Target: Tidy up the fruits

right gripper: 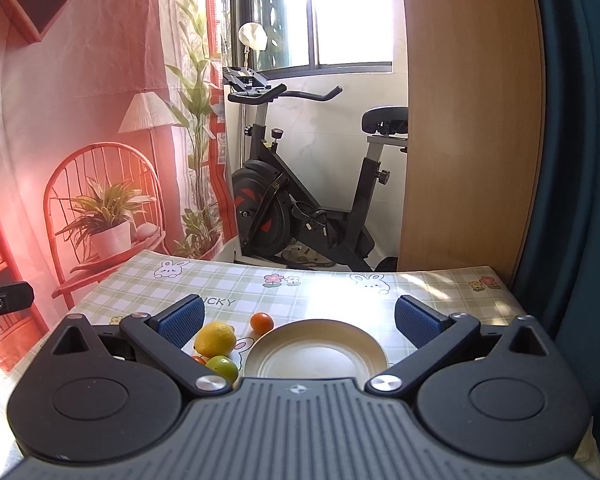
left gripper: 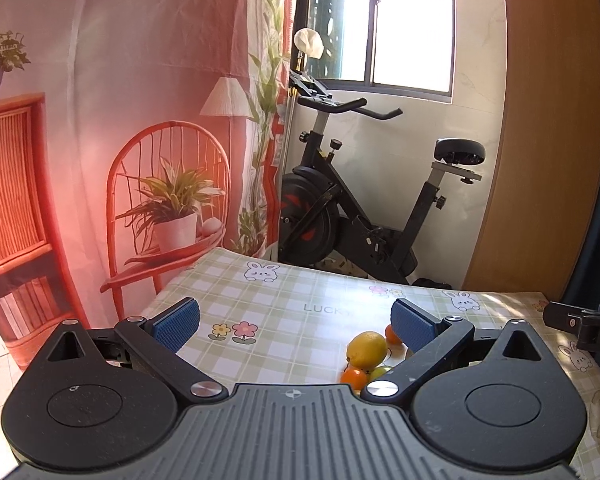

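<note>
A yellow lemon (left gripper: 366, 349) lies on the checked tablecloth (left gripper: 284, 312), with a small orange (left gripper: 354, 378) in front of it, another orange (left gripper: 392, 334) behind it and a green fruit (left gripper: 380, 371) partly hidden. My left gripper (left gripper: 296, 318) hangs open above the cloth, left of the fruits. In the right wrist view the lemon (right gripper: 215, 338), a green lime (right gripper: 222, 366), a far orange (right gripper: 261, 322) and a near orange (right gripper: 199, 359) sit left of an empty cream plate (right gripper: 316, 354). My right gripper (right gripper: 299, 316) is open over the plate.
An exercise bike (right gripper: 300, 208) stands beyond the table's far edge under a window. A printed backdrop (left gripper: 120, 140) with a chair and plants hangs at the left. A wooden panel (right gripper: 468, 120) rises at the right. The other gripper's body (left gripper: 584, 326) shows at the right edge.
</note>
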Demonstrator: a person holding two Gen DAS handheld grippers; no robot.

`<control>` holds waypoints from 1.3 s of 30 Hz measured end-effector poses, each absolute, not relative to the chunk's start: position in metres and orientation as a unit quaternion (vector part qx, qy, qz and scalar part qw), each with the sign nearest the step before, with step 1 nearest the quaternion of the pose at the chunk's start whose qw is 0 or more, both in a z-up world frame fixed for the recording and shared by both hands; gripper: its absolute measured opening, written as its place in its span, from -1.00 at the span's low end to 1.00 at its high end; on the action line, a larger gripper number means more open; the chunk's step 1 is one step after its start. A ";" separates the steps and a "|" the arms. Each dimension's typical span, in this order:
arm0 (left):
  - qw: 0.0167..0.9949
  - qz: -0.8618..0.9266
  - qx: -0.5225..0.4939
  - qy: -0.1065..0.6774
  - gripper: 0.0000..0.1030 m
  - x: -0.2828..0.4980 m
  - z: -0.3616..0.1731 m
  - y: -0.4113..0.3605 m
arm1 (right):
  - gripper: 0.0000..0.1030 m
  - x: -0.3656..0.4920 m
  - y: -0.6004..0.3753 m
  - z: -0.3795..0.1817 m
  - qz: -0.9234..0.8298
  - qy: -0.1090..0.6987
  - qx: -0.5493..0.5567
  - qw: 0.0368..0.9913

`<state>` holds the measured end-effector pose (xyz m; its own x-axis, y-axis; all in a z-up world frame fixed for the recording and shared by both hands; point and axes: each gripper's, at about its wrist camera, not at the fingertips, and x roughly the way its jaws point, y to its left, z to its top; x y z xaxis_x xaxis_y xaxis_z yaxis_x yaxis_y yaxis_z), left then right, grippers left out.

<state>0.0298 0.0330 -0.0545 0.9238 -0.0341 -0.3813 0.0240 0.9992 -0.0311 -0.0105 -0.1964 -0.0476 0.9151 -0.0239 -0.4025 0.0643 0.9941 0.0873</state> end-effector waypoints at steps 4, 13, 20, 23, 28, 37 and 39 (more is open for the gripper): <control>0.982 -0.021 -0.013 0.185 1.00 0.039 -0.069 0.036 | 1.00 0.007 -0.200 -0.069 0.012 0.210 0.066 0.975; 0.971 -0.032 -0.003 0.237 0.99 0.070 -0.104 0.040 | 1.00 0.028 -0.195 -0.111 0.050 0.191 0.088 0.976; 0.962 -0.063 0.000 0.266 0.99 0.083 -0.127 0.040 | 1.00 0.040 -0.174 -0.140 0.100 0.226 0.069 0.967; 0.963 -0.067 0.002 0.261 0.99 0.082 -0.133 0.040 | 1.00 0.043 -0.166 -0.151 0.111 0.248 0.063 0.960; 0.958 -0.098 0.017 0.270 0.99 0.078 -0.138 0.029 | 0.95 0.043 -0.162 -0.165 0.116 0.272 0.076 0.952; 0.961 -0.101 0.005 0.259 0.99 0.068 -0.148 0.028 | 0.96 0.043 -0.155 -0.173 0.121 0.297 0.048 0.946; 0.960 -0.102 0.002 0.260 0.99 0.066 -0.148 0.027 | 0.96 0.043 -0.155 -0.175 0.132 0.303 0.048 0.942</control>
